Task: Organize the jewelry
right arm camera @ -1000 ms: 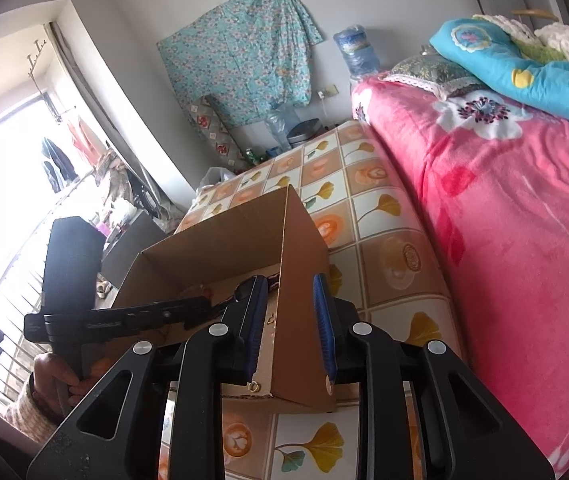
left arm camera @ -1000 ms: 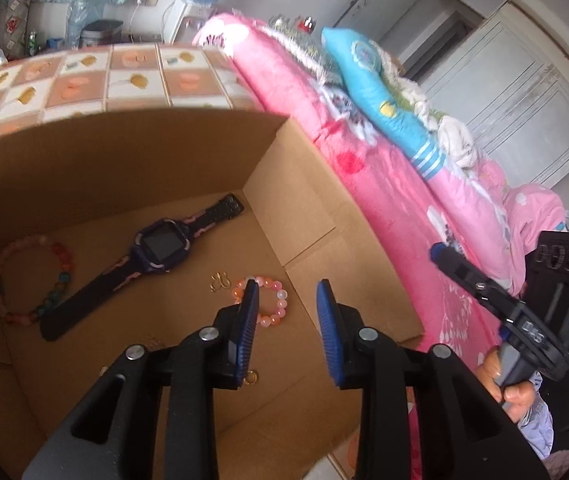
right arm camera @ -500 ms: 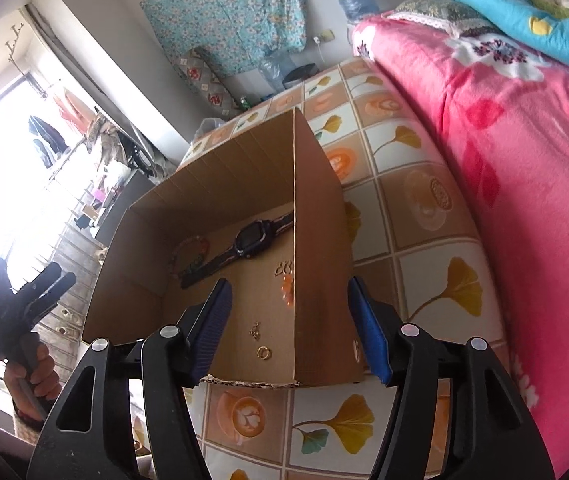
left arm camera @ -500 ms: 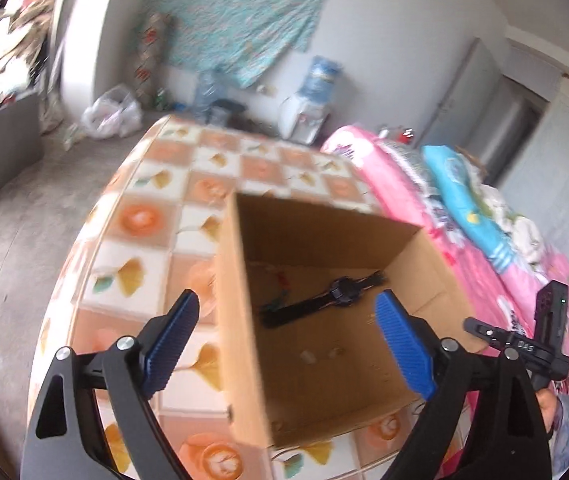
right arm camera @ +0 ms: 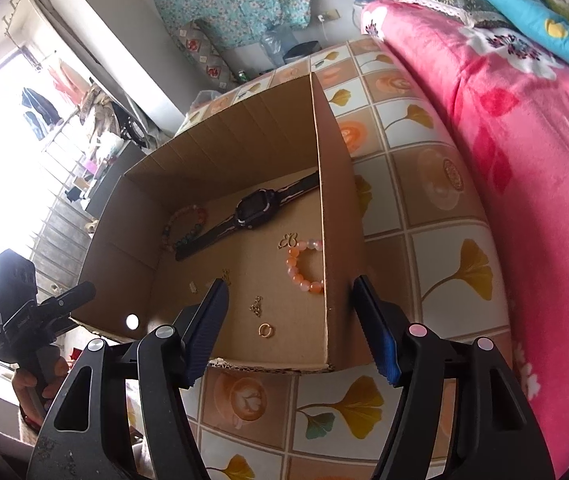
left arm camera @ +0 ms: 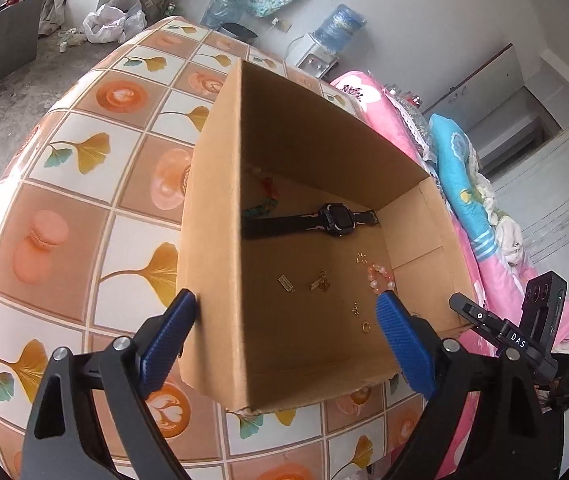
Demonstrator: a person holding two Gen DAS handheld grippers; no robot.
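jewelry lay loose on floor of cardboard box [right arm camera: 336, 216]: watch [right arm camera: 250, 210], bead bracelet [right arm camera: 302, 266], gold ring [right arm camera: 265, 330]. left gripper [left arm camera: 286, 332] spread wide; right gripper [right arm camera: 290, 320] opening, empty. risk: fingers straddling box wall could snag and shove box.

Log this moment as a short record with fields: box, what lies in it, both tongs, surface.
box: open cardboard box on the tiled tablecloth
contents: dark watch, orange bead bracelet, multicoloured bead bracelet, gold ring, small gold charms
left tongs: open, straddling the box's left wall, holding nothing
right tongs: jaws opening, straddling the box's right wall, not gripping it
beside table: pink floral bedding
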